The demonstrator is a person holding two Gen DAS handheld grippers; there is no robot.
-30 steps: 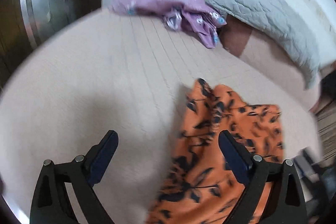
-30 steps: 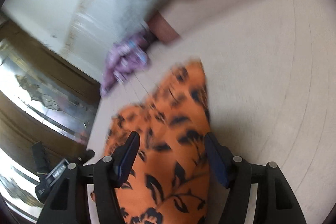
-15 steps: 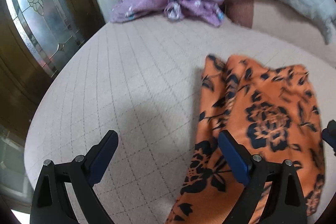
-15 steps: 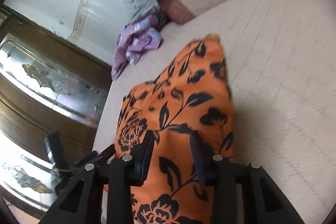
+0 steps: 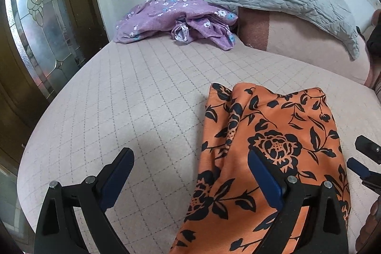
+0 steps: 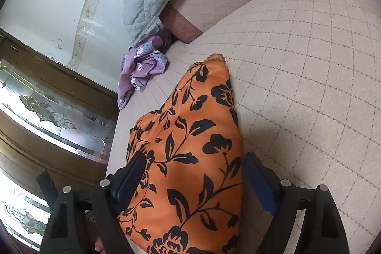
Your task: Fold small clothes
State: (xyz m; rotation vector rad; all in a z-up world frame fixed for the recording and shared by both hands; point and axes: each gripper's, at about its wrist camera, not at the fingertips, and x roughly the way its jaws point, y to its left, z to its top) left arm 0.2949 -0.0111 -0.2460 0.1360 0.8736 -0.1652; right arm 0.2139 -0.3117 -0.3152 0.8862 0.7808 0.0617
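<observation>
A: Well, where does the orange floral garment [image 5: 269,158] lie?

B: Spread on the quilted beige bed [image 5: 142,97], near its front edge, well apart from the purple floral clothes [image 5: 176,20] by the grey pillow [image 5: 290,4].

A: And the grippers?

B: The left gripper [image 5: 190,170] gapes wide, holding nothing, one finger over the cloth. The right gripper [image 6: 193,175] stands open astride the garment, its fingers not pinching it.

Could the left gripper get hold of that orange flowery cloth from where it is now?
Probably yes. The left gripper is open, and the orange cloth already lies under its right-hand finger on the bed cover. Nothing sits between them; it would likely only need to shift sideways and lower.
</observation>
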